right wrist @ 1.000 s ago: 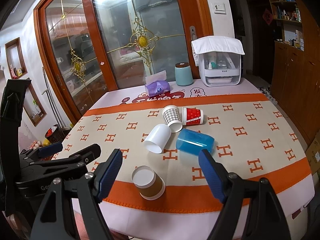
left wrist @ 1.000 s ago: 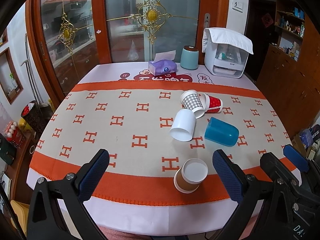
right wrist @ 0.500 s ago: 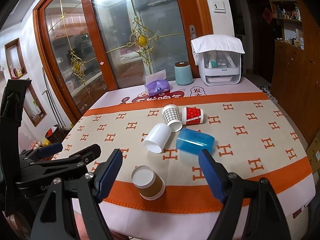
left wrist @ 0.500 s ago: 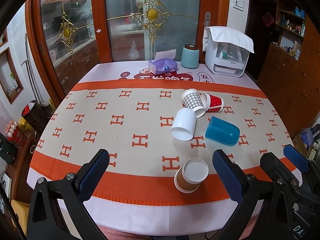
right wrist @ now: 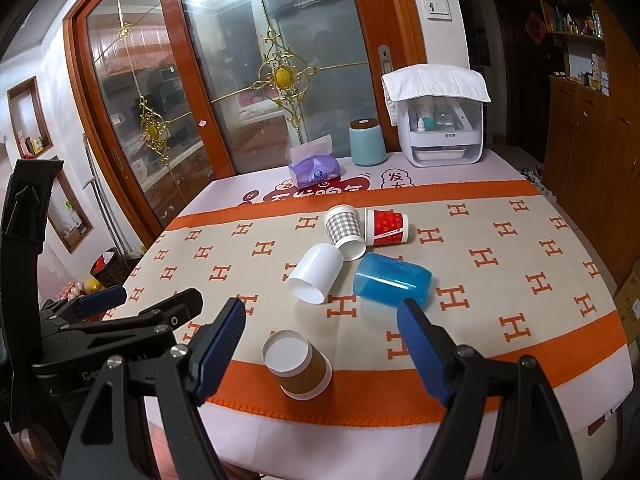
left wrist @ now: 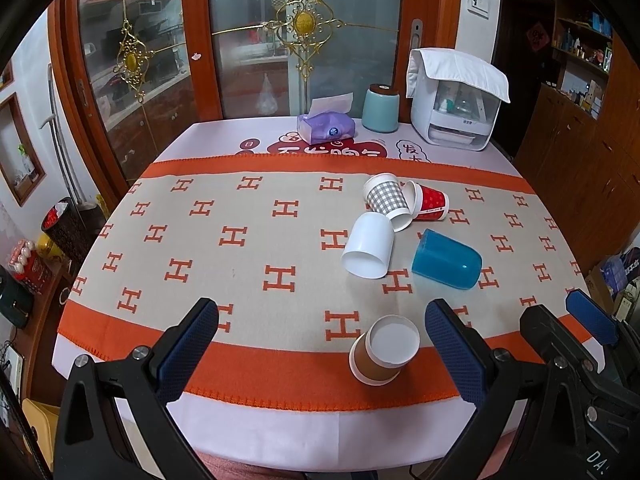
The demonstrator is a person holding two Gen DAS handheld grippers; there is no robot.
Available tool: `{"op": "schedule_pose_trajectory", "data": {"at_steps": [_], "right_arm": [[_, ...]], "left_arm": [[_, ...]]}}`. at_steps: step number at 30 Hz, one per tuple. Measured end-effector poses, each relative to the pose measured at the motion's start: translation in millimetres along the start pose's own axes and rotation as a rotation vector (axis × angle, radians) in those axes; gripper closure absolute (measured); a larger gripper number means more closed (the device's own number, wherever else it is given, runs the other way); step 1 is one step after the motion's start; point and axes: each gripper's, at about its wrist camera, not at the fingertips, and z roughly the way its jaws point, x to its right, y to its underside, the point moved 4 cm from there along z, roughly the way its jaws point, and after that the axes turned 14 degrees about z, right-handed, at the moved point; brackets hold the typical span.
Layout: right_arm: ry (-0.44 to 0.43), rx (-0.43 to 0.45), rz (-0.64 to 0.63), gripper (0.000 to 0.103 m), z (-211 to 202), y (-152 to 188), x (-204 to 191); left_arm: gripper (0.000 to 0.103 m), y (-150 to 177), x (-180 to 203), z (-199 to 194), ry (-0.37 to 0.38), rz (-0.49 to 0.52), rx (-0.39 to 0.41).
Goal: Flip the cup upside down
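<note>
Both tongs, left and right, are spread and empty; only the brown cup stands inverted, while four others lie sideways.

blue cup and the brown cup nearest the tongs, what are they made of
The blue cup looks like translucent glossy plastic: light streaks show along its side. The brown cup looks like matte paper, judging by its rolled white rim and dull brown wall, though a thin coating cannot be ruled out.

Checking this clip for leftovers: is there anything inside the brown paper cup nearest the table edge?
The brown paper cup lies tilted with a flat white end facing the cameras, so its inside stays hidden. Whether that end is a lid or the base, I cannot tell. Neither open gripper touches it.
</note>
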Motion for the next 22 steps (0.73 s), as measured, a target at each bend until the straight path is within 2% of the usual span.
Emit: {"op": "schedule_pose_trajectory", "data": {"at_steps": [22], "right_arm": [[0.002, -0.008, 0.004, 0.024, 3.3, 2.4, 0.8]], "left_arm": [[0.001, 2.8, 0.7, 6.9, 0.003, 0.000, -0.016]]}}
